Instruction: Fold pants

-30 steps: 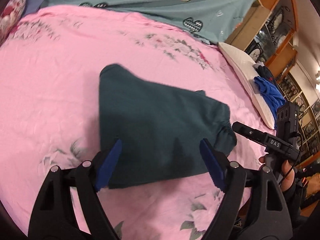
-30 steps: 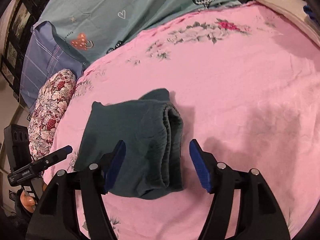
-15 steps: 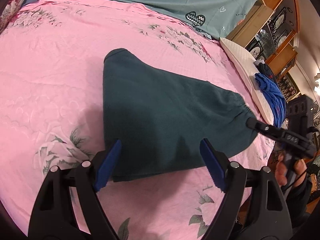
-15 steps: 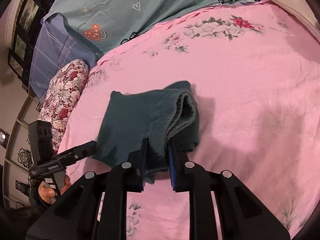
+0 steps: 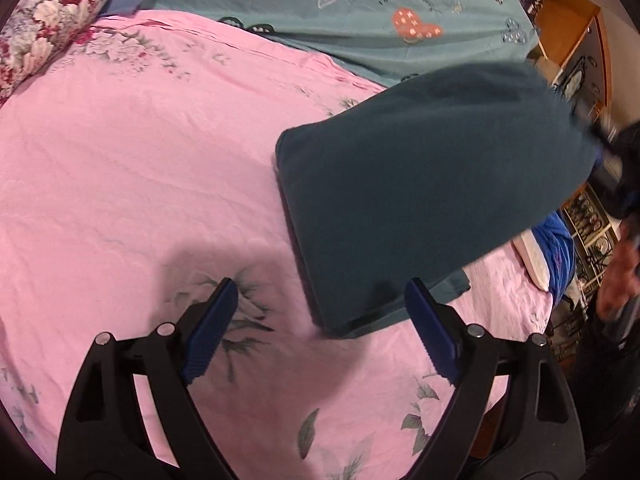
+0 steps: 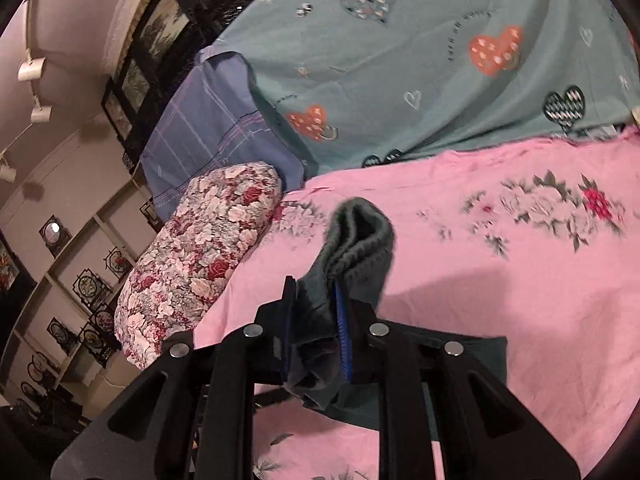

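The folded dark teal pants (image 5: 420, 192) are lifted at their far right end above the pink floral bedsheet (image 5: 140, 160); their near edge still rests on the sheet. My left gripper (image 5: 320, 328) is open and empty, with the pants' near corner by its right finger. My right gripper (image 6: 316, 320) is shut on the pants' elastic waistband (image 6: 360, 240) and holds it above the bed. In the left wrist view the right gripper is only a dark blur at the right edge.
A teal heart-print sheet (image 5: 340, 8) lies at the back of the bed. A floral bolster (image 6: 200, 248) and a blue plaid pillow (image 6: 208, 120) sit at the left. A white pillow with blue clothes (image 5: 556, 252) lies at the right, beside wooden shelves (image 5: 568, 32).
My right gripper shut on the waistband, then lifted that end off the bed. My left gripper stayed open and shifted left, so the pants now sit to its right.
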